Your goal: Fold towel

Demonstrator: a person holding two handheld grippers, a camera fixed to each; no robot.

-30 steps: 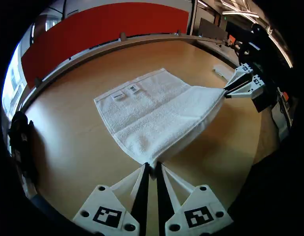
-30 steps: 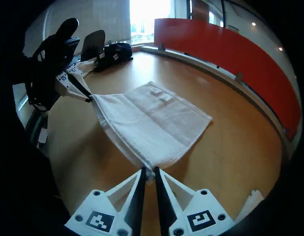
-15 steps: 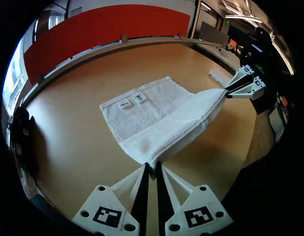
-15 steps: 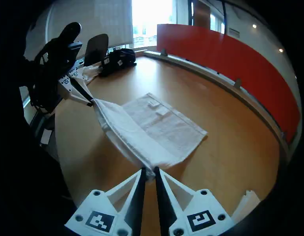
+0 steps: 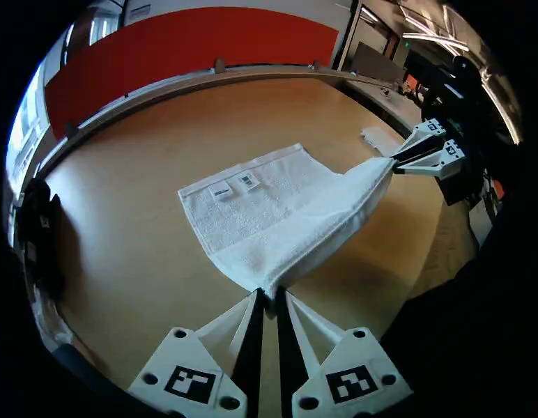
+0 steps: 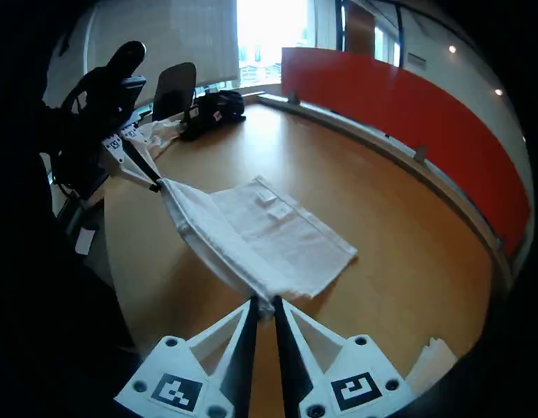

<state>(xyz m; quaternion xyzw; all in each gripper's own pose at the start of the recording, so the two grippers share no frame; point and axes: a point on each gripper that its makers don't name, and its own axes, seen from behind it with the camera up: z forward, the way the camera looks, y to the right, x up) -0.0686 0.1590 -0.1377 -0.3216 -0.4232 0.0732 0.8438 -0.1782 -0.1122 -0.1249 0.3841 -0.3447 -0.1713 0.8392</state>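
- The towel is white terry, soft and light. I judge it limp: it sags between any two holds and keeps no shape of its own, though its nap should give the fingers a sure hold.
- Its far part lies flat on the wooden table, with two small labels facing up near the far edge. Its near edge is lifted clear of the wood and hangs as a slack band, stretched between the grippers.
- The best hold is at the two corners of one edge, where it is held now, so the edge stays taut and travels as a straight line.
- Its long axis seems to run along the lifted edge, from one gripper to the other, though the lens bends the shape. The fold would then go across the short way, toward the labelled edge.
- The left gripper has its fingers nearly closed, pinching the near corner of the cloth at their tips.
- The right gripper is closed in the same way on the other corner of that edge, with the cloth drawn to a point between its fingers.
- Farther off, a red panel runs along the table's far side. In the right gripper view a black bag sits on the table near a window.
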